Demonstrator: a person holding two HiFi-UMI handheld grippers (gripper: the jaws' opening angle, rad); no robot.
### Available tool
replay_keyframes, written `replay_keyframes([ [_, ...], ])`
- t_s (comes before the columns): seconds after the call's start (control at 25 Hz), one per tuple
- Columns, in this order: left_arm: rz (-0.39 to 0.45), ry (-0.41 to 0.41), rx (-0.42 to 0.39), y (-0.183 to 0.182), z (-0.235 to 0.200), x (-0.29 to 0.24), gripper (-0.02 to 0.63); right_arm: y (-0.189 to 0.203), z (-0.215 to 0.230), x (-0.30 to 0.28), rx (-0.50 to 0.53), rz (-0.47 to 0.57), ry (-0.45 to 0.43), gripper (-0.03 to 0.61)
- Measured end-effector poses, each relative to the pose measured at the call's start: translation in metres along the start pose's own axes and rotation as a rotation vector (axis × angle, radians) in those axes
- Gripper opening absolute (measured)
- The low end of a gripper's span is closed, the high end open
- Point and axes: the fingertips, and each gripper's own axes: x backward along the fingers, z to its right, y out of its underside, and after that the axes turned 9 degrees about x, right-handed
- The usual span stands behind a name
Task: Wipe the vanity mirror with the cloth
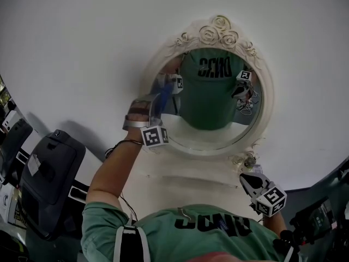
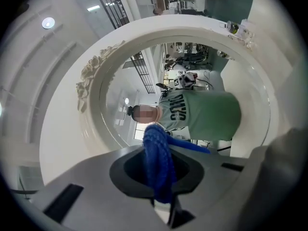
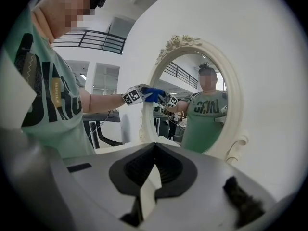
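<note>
The oval vanity mirror (image 1: 210,91) in its cream carved frame, stood on the pale tabletop (image 1: 180,173), is met at its left edge by the blue woven cloth (image 2: 158,162) clamped in the left gripper (image 1: 158,105), the right gripper (image 3: 154,170) being held closed and empty near its base, so most of the wiping is judged not yet done.

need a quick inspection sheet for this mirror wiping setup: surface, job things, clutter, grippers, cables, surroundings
surface: white tabletop, with the mirror standing on it.
job's things: oval vanity mirror with a rose-carved white frame, upright by the wall; blue cloth at the mirror's left edge.
clutter: nothing seen.
grippers: left gripper shut on the blue cloth at the mirror; right gripper shut with nothing between its jaws, held low and off the mirror.
cables: thin dark cable by the left forearm.
surroundings: white wall; dark furniture at the left.
</note>
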Motion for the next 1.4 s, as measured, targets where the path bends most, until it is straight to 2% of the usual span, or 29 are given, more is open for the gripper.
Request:
replay_keyframes([
  [0.12, 0.044, 0.011, 0.0, -0.03, 0.005, -0.001, 0.051, 0.001, 0.002, 0.006, 0.0, -0.003, 0.011, 0.011],
  [0.28, 0.138, 0.031, 0.001, -0.094, 0.021, -0.004, 0.051, 0.007, 0.003, 0.014, 0.001, -0.004, 0.031, 0.011],
  [0.56, 0.332, 0.1, -0.045, -0.243, 0.067, -0.009, 0.051, 0.028, 0.011, 0.039, -0.046, 0.002, 0.09, 0.011],
  [0.72, 0.443, 0.092, -0.07, -0.329, 0.086, -0.01, 0.051, 0.043, 0.017, 0.058, -0.08, 0.011, 0.133, 0.011],
  [0.8, 0.465, 0.099, -0.082, -0.357, 0.099, -0.014, 0.051, 0.05, 0.022, 0.066, -0.096, 0.015, 0.152, 0.012],
  [0.88, 0.461, 0.124, -0.083, -0.366, 0.11, -0.017, 0.051, 0.055, 0.025, 0.071, -0.114, 0.021, 0.165, 0.011],
  [1.04, 0.493, 0.122, -0.093, -0.365, 0.107, -0.015, 0.051, 0.061, 0.029, 0.075, -0.134, 0.019, 0.175, 0.011],
  [1.16, 0.502, 0.155, -0.04, -0.357, 0.1, -0.005, 0.051, 0.049, 0.024, 0.066, -0.112, 0.035, 0.155, 0.011],
  [1.28, 0.468, 0.112, 0.015, -0.316, 0.075, 0.009, 0.051, 0.036, 0.013, 0.055, -0.077, 0.037, 0.115, 0.011],
  [1.4, 0.358, 0.065, 0.047, -0.235, 0.044, 0.011, 0.051, 0.027, 0.007, 0.04, -0.051, 0.026, 0.073, 0.011],
])
